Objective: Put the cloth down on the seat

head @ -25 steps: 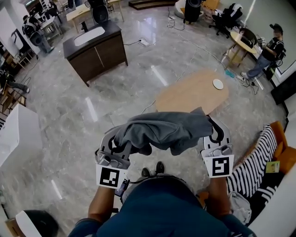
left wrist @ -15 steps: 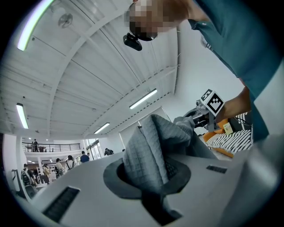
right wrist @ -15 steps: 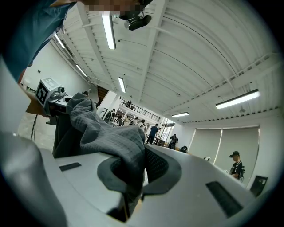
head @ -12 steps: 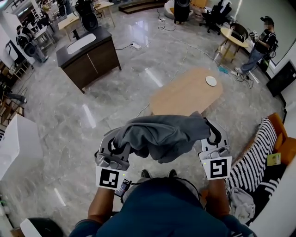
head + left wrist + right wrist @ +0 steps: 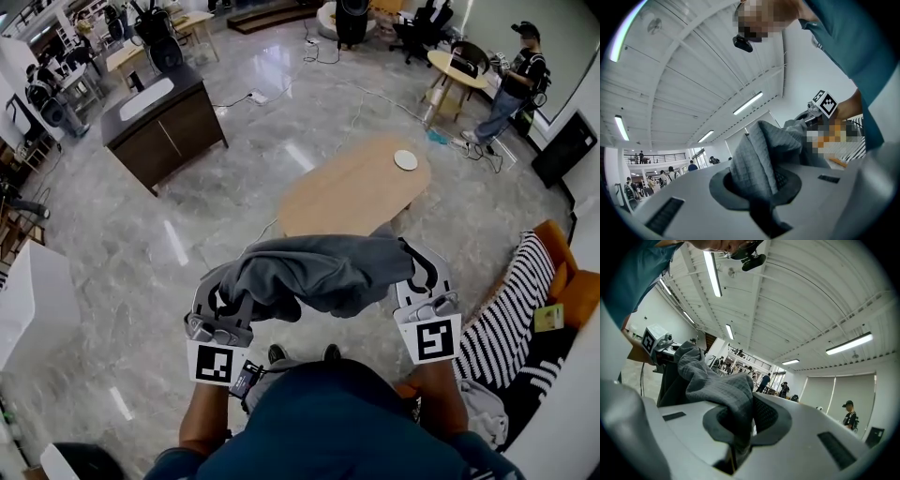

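Note:
A grey cloth [image 5: 319, 272] hangs stretched between my two grippers at chest height above the floor. My left gripper [image 5: 232, 286] is shut on the cloth's left end; in the left gripper view the fabric [image 5: 757, 159] bunches up out of the closed jaws. My right gripper [image 5: 413, 262] is shut on the right end, and the cloth [image 5: 719, 390] is pinched there too. The seat, an orange sofa [image 5: 565, 281] with a black-and-white striped cover [image 5: 511, 314], lies at the right, below and beyond my right gripper. The cloth hides both sets of fingertips.
An oval wooden table [image 5: 356, 186] with a white disc [image 5: 406, 159] stands just ahead of the cloth. A dark cabinet [image 5: 169, 122] is at the far left. A person [image 5: 511, 80] stands by a round table at the top right. Polished stone floor [image 5: 141, 253] lies all around.
The view has shifted: the table and cabinet have slid left and the striped seat shows more at the right. Both grippers still hold the cloth stretched between them.

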The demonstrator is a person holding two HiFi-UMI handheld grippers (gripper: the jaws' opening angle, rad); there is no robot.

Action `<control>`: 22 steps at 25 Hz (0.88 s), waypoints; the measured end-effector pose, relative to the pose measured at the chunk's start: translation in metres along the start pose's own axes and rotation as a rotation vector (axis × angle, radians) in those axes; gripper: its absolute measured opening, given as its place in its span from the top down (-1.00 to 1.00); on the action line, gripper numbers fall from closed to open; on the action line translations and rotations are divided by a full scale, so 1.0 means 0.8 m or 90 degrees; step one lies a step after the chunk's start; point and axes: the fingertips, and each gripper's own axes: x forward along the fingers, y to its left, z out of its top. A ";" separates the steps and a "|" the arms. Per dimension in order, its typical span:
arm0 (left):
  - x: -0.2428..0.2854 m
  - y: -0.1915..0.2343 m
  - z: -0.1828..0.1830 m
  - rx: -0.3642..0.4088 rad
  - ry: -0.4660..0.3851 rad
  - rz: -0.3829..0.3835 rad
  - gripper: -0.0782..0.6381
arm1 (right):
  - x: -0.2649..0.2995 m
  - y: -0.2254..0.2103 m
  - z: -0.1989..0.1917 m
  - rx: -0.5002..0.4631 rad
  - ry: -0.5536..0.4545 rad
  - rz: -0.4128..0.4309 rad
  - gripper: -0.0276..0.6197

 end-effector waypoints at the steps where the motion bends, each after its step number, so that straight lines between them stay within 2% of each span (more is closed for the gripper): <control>1: 0.005 -0.009 0.003 -0.001 0.001 0.000 0.64 | -0.007 -0.008 -0.005 0.000 0.002 -0.002 0.82; 6: 0.031 -0.041 0.019 0.000 -0.001 -0.025 0.64 | -0.026 -0.041 -0.019 0.012 0.006 -0.026 0.82; 11: 0.040 -0.041 0.027 -0.002 -0.033 -0.056 0.65 | -0.041 -0.051 -0.026 -0.007 0.044 -0.053 0.82; 22: 0.047 -0.041 0.026 -0.014 -0.069 -0.114 0.65 | -0.065 -0.037 -0.030 -0.004 0.083 -0.116 0.82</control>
